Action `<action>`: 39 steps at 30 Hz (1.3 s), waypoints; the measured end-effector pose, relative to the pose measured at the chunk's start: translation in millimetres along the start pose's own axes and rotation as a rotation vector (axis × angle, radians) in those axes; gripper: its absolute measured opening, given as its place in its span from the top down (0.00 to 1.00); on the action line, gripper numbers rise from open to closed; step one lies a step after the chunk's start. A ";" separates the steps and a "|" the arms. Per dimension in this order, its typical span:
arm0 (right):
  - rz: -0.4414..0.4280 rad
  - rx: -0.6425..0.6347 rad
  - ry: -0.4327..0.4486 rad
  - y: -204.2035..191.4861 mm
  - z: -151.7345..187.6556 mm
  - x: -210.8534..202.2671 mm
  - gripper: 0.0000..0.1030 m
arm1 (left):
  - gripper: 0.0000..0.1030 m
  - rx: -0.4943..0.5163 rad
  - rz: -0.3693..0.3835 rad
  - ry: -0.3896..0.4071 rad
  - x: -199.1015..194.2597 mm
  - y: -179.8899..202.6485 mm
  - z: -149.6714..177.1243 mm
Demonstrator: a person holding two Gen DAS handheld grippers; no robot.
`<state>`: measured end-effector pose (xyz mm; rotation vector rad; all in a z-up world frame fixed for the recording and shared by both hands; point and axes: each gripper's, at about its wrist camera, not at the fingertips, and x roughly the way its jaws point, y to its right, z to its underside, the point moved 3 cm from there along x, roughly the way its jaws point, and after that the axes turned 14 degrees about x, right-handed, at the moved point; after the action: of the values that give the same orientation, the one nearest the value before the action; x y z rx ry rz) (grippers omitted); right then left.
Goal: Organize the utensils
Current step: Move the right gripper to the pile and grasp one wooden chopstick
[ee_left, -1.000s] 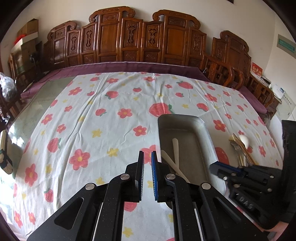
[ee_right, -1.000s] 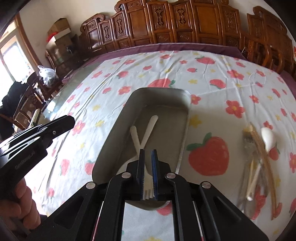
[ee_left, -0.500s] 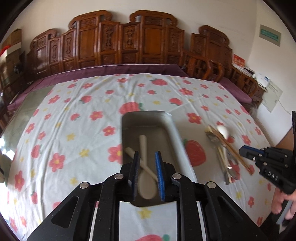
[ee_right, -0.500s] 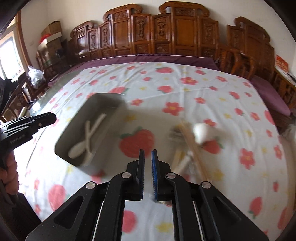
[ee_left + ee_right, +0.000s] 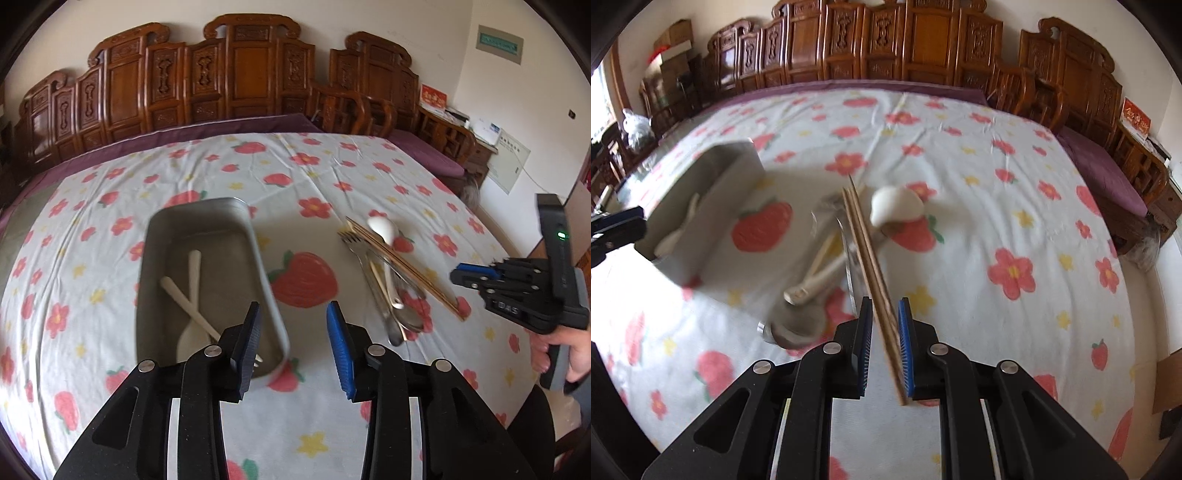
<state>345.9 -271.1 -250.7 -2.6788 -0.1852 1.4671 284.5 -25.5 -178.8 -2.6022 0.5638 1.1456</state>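
Carved wooden chairs ring a strawberry-print tablecloth (image 5: 332, 162); from the left wrist, the left gripper (image 5: 293, 343), jaws opening and empty, straddles the metal tray (image 5: 266, 266) wall, white utensils (image 5: 192, 291) inside. From the right wrist, the right gripper (image 5: 884, 347), narrow and opening, brackets the chopsticks (image 5: 868, 243) lying on the loose pile, unpinched. Pickup seems next: close squarely, then lift.

Your metal tray (image 5: 266, 280) lies lengthwise at 11 o'clock, holding two crossed cream utensils (image 5: 192, 295). At 2 o'clock lies the loose heap: wooden chopsticks (image 5: 402, 266) slanting over forks (image 5: 354, 243), a steel spoon (image 5: 408, 319) and a white ceramic spoon (image 5: 380, 226).
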 end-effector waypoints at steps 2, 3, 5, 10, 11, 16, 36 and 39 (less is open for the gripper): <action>0.005 -0.008 -0.018 2.1 0.8 10.3 0.85 | 0.66 0.011 0.005 -0.006 3.6 6.0 1.0; 0.007 -0.011 -0.029 3.9 0.7 17.7 0.85 | 0.66 0.018 0.010 -0.010 5.6 9.9 2.0; 0.015 -0.011 -0.041 6.1 -0.9 27.4 0.85 | 0.66 0.028 0.018 -0.014 7.9 16.0 3.5; -0.003 0.003 -0.060 10.3 -7.7 40.6 0.85 | 0.66 0.055 0.026 -0.034 16.1 28.6 6.5; -0.005 0.003 -0.063 10.3 -9.9 42.3 0.85 | 0.66 0.058 0.028 -0.036 16.9 30.4 6.8; -0.015 -0.016 -0.080 7.9 -14.9 46.0 0.85 | 0.66 0.072 0.031 -0.045 20.1 36.1 7.9; -0.008 -0.044 -0.124 -3.0 -18.9 60.5 0.91 | 0.66 0.085 0.031 -0.062 26.0 42.7 11.5; -0.021 -0.024 -0.104 1.5 -19.1 53.2 0.94 | 0.66 0.086 0.030 -0.063 26.9 42.7 11.9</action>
<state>390.5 -265.1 -284.9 -2.6129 -0.2381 1.6091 274.7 -66.0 -209.5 -2.4840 0.6266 1.1813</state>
